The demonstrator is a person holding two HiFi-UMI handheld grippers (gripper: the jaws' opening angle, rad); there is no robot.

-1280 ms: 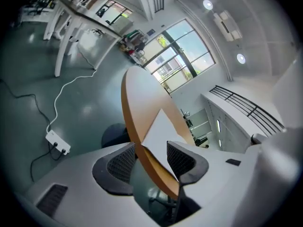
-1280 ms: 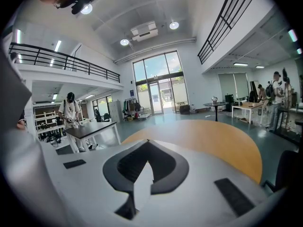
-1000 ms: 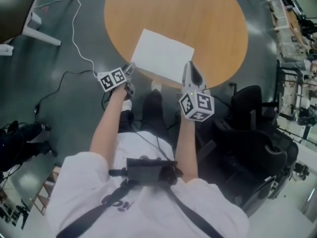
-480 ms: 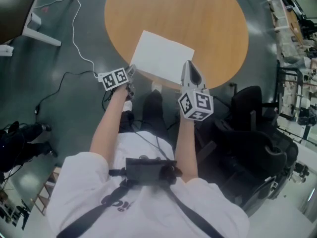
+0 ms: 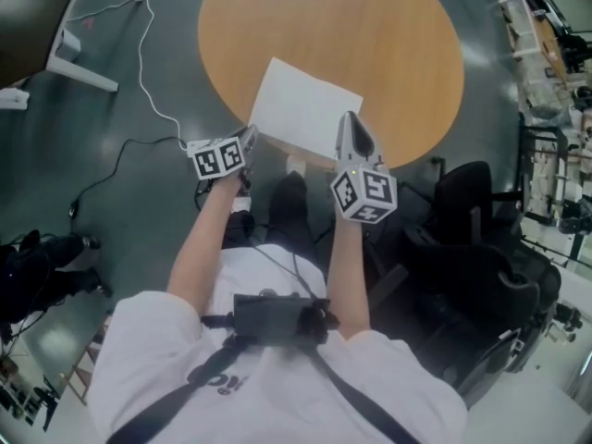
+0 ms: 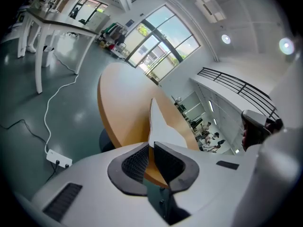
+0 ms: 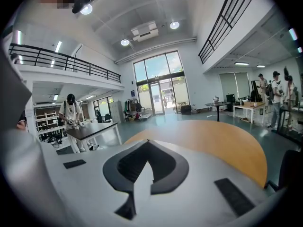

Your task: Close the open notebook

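A round wooden table (image 5: pixel 388 44) stands on a grey floor (image 5: pixel 139 202). A white cable (image 5: pixel 141 67) trails at the left and a black chair (image 5: pixel 467 215) sits at the near right, neither blocking the open white notebook (image 5: pixel 310 100) at the table's near edge. The left gripper (image 5: pixel 249 137) has just been closing its jaws and now pinches the notebook's near-left corner, which stands raised off the table. The right gripper (image 5: pixel 349 123), jaws together and holding nothing, sits at the notebook's near-right edge, seemingly resting on it.
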